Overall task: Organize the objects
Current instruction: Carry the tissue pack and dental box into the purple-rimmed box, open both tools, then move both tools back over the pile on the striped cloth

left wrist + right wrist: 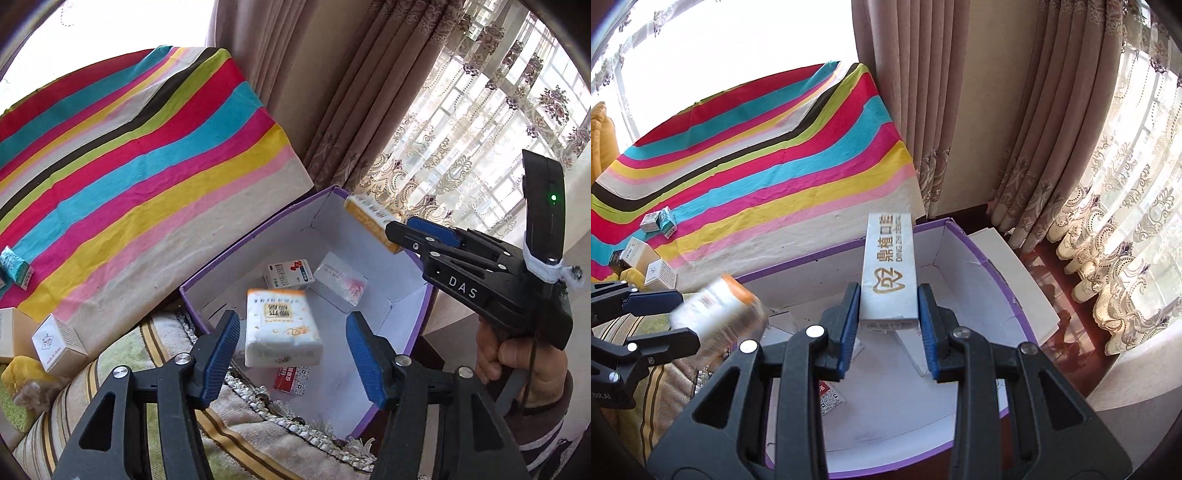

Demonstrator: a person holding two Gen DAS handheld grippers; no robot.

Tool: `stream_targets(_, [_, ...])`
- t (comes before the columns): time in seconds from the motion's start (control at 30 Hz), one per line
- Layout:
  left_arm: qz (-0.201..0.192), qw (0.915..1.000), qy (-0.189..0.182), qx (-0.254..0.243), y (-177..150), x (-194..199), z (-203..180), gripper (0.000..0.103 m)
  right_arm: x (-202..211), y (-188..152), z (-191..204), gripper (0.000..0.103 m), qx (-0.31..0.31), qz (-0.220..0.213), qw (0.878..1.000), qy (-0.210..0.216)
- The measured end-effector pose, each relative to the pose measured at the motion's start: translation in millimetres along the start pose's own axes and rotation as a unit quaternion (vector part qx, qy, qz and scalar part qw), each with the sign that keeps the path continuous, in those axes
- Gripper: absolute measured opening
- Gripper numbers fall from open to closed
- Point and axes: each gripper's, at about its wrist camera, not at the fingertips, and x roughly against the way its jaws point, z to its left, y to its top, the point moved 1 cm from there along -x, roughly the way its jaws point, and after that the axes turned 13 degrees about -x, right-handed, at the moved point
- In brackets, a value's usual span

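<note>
My left gripper (pixel 291 321) stands open over a purple box (pixel 255 229) with a white inside. A white and orange tissue pack (pixel 282 328) is between its blue pads without touching them. In the right wrist view that pack (pixel 720 314) is blurred, just off the left gripper's fingertips (pixel 677 295). My right gripper (pixel 888 290) is shut on a long white box with gold lettering (pixel 890 266), held over the purple box (pixel 993 266). In the left wrist view the right gripper (pixel 399 230) holds that long box (pixel 369 218) above the far rim.
Inside the purple box lie a white, red and blue carton (pixel 288 275), a white and pink carton (pixel 341 282) and a red and white carton (pixel 291 380). A striped cloth (pixel 147 155) with small boxes (pixel 55 343) lies left. Curtains (pixel 960 110) hang behind.
</note>
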Motion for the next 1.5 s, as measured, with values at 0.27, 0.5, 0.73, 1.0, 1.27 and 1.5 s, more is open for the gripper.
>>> stream_targets(0.27, [-0.015, 0.9992, 0.018, 0.032, -4.1, 14.0, 14.6, 0.07, 2.3, 1.6, -0.2, 0.059, 0.0, -0.007, 1.0, 0.002])
stream_targets(0.5, [-0.055, 0.9956, 0.07, 0.029, -5.1, 40.4, 18.1, 0.081, 8.7, 2.3, 5.9, 0.066, 0.001, -0.018, 1.0, 0.013])
stream_targets(0.73, [-0.059, 0.9907, 0.122, 0.003, -14.6, 55.5, 25.9, 0.082, 20.6, 4.8, 31.1, 0.091, 0.018, -0.045, 0.999, -0.002])
stream_targets(1.0, [-0.064, 0.9812, 0.172, 0.058, -41.4, 84.9, 68.1, 0.083, 30.5, -3.8, 75.6, 0.091, 0.068, -0.066, 0.995, -0.005])
stream_targets(1.27, [-0.076, 0.9699, 0.203, 0.112, -85.0, 125.4, 108.2, 0.083, 33.1, -15.5, 115.4, 0.091, 0.083, -0.031, 0.993, 0.083])
stream_targets(1.5, [-0.077, 0.9612, 0.215, 0.155, -131.8, 155.7, 137.7, 0.083, 32.4, -27.5, 148.8, 0.091, 0.1, -0.002, 0.988, 0.115])
